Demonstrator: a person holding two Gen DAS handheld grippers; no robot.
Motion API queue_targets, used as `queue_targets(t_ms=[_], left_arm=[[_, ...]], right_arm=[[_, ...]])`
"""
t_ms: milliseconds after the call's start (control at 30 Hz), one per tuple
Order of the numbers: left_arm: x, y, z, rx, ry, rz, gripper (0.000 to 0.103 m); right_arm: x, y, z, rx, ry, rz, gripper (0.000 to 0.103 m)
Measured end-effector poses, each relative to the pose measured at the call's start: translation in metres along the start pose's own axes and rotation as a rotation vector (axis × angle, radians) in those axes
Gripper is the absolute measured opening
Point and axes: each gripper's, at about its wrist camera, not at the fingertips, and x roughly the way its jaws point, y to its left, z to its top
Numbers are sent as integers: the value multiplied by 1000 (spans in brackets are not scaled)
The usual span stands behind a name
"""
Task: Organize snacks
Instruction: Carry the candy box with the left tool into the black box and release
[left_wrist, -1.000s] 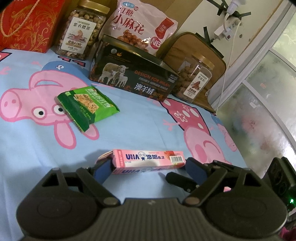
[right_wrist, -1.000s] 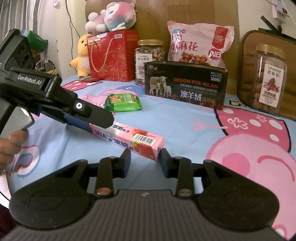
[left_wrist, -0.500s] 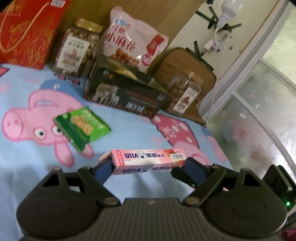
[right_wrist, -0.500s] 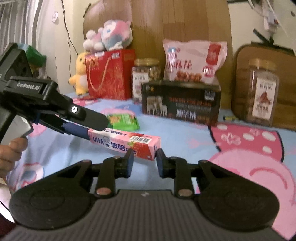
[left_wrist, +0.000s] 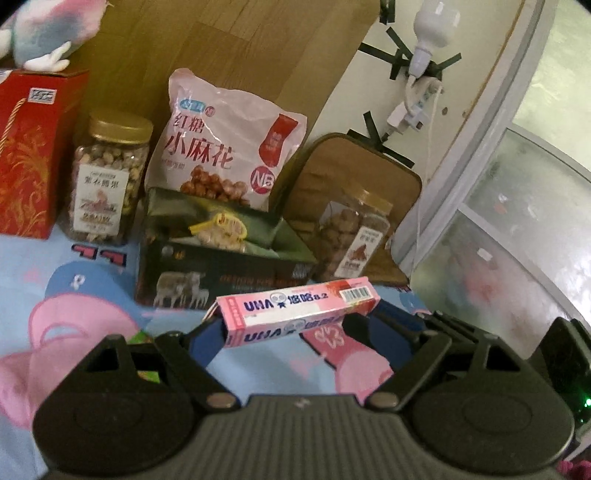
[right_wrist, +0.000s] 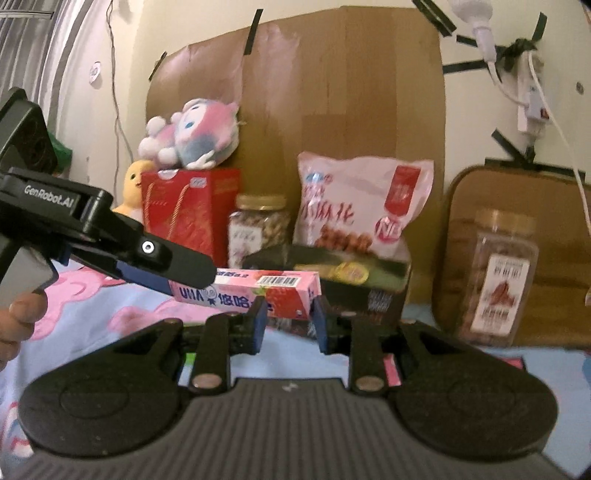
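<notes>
A long pink UHA candy box (left_wrist: 295, 314) hangs in the air above the pig-print blanket (left_wrist: 85, 295). My left gripper (left_wrist: 291, 328) is shut on it lengthwise, one blue pad at each end. In the right wrist view the pink box (right_wrist: 266, 291) runs from the left gripper's black finger (right_wrist: 166, 262) to my right gripper (right_wrist: 288, 317), which is shut across its barcode end. Behind it stands a dark sheep-print box (left_wrist: 221, 273), its top open with snack packets inside. A corner of a green packet (left_wrist: 142, 338) shows behind my left gripper's body.
Along the back wall stand a red gift bag (left_wrist: 26, 155), a nut jar (left_wrist: 107, 181), a pink snack bag (left_wrist: 225, 144), a second jar (left_wrist: 354, 236) and a brown cushion (left_wrist: 354, 173). A plush toy (right_wrist: 192, 133) sits on the gift bag. A window (left_wrist: 517, 221) borders the right.
Both grippers have risen with the pink box, lifting it off the blanket. The views tilted up toward the wall, and the green packet slid down behind the left gripper's body.
</notes>
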Motion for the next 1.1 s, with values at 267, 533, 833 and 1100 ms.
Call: queue_targets(t_ms=[267, 533, 833, 1100], left_arm=[[38, 17, 27, -36, 18, -12, 86], [80, 32, 59, -39, 30, 60, 86], [124, 55, 82, -94, 47, 181, 88], [68, 57, 62, -105, -17, 132, 88]], right_arm=[[37, -30, 11, 47, -10, -11, 31], [85, -57, 12, 121, 20, -24, 32], [129, -82, 8, 198, 37, -130, 44], [107, -83, 10, 248, 31, -85, 44]])
